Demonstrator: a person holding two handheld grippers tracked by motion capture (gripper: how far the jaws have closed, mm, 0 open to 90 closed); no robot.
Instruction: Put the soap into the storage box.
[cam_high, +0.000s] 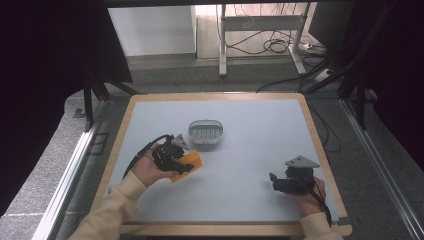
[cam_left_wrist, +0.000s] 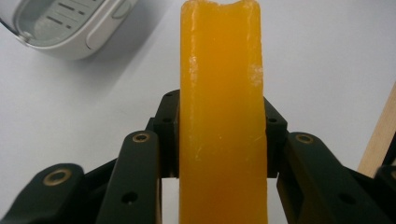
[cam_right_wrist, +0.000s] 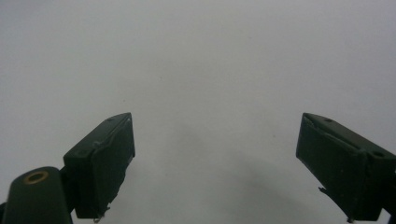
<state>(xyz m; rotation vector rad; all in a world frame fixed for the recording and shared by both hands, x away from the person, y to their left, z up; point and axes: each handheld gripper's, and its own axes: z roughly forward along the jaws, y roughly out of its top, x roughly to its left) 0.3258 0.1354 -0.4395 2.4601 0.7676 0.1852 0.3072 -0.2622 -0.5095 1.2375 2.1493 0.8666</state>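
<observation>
- The thing in hand is a flat, translucent orange bar of waxy, soap-like material (cam_left_wrist: 223, 121), smooth on its faces with pale scuffs along its edges and a small nick in its far end.
- In the left gripper view the bar stands on edge between the two black jaws, which press on both of its flat sides; the left gripper (cam_left_wrist: 223, 140) is closed firmly on it.
- In the high view the bar (cam_high: 189, 162) sits at about 8 o'clock from the middle of the pale grey table top (cam_high: 250, 170), sticking out of the left gripper (cam_high: 181, 166) toward 3 o'clock.
- A grey oval plastic dish with a slotted floor (cam_high: 205, 132) lies just beyond, at about 1 o'clock from the bar and apart from it.
- The right gripper (cam_high: 273, 178) rests at about 4 o'clock on the table, well apart from the bar; in the right gripper view its jaws stand wide with nothing between them (cam_right_wrist: 215, 163).
- The bar's near end is hidden behind the jaws and cut off by the bottom edge of the left gripper view.
- Whether the bar touches the table cannot be told.
- The dish (cam_left_wrist: 70, 23) is cut off at the top left corner of that view.
</observation>
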